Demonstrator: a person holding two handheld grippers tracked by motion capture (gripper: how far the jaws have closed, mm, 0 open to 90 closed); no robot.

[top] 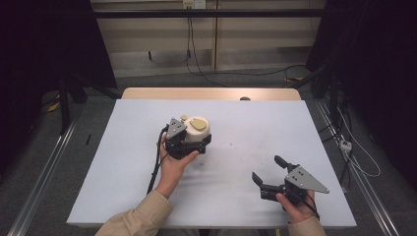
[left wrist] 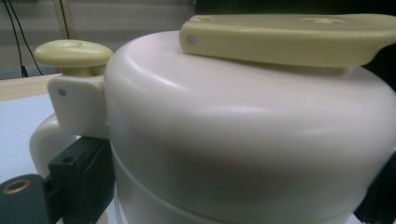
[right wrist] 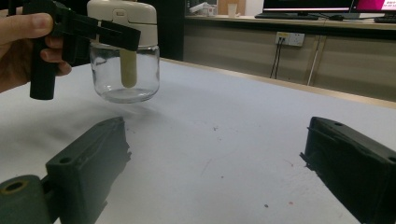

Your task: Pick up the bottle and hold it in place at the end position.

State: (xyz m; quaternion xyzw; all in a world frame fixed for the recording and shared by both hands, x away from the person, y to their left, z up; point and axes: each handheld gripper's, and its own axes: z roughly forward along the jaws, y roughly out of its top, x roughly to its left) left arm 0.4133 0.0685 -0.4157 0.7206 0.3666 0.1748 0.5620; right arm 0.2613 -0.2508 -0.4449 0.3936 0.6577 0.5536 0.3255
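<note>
A pale blue-grey table point(top: 123, 162) stands in a dim room, with cables trailing along the far wall. At its middle left, the left gripper point(top: 194, 142) is closed around the cream lid of a jar point(top: 198, 130), gripping just under the lid's dome; in the right gripper view the jar's clear glass base appears lifted slightly off the surface, though I can't be sure. To do this step well, I judge the grip should stay level and firm on the lid's sides, clear of the yellow lever point(left wrist: 285, 39) and knob point(left wrist: 72, 53) on top, so the glass doesn't swing or slip. The jar is squat and round: rounded glass below, glossy cream cap above, a pale yellow stem hanging inside. Lower right, the right gripper point(top: 268, 174) rests wide open, holding nothing, well apart from the jar.
</note>
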